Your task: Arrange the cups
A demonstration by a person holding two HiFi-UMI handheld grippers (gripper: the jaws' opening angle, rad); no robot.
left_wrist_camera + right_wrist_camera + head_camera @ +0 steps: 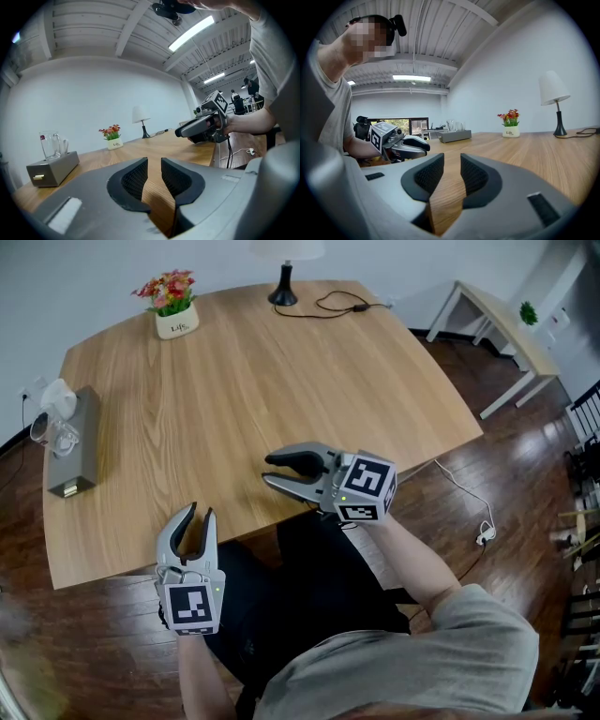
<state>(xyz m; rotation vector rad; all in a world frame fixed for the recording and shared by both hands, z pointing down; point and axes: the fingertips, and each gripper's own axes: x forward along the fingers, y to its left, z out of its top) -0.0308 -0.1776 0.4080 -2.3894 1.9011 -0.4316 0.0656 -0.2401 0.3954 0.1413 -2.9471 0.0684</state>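
Note:
Clear glass cups (49, 430) stand on a grey box (82, 442) at the table's left edge; they also show as glass cups (52, 144) in the left gripper view and, small and far off, as cups (454, 125) in the right gripper view. My left gripper (201, 514) hovers at the table's near edge and points toward the far side. Its jaws are a little apart with nothing between them (153, 169). My right gripper (268, 471) is over the near middle of the table and points left. It is also slightly open and empty (451, 171). Both grippers are far from the cups.
A small pot of flowers (175, 317) stands at the far left of the wooden table (281, 390). A lamp base (283, 292) with its cable (339, 306) is at the far edge. A white side table (502, 322) stands on the floor to the right.

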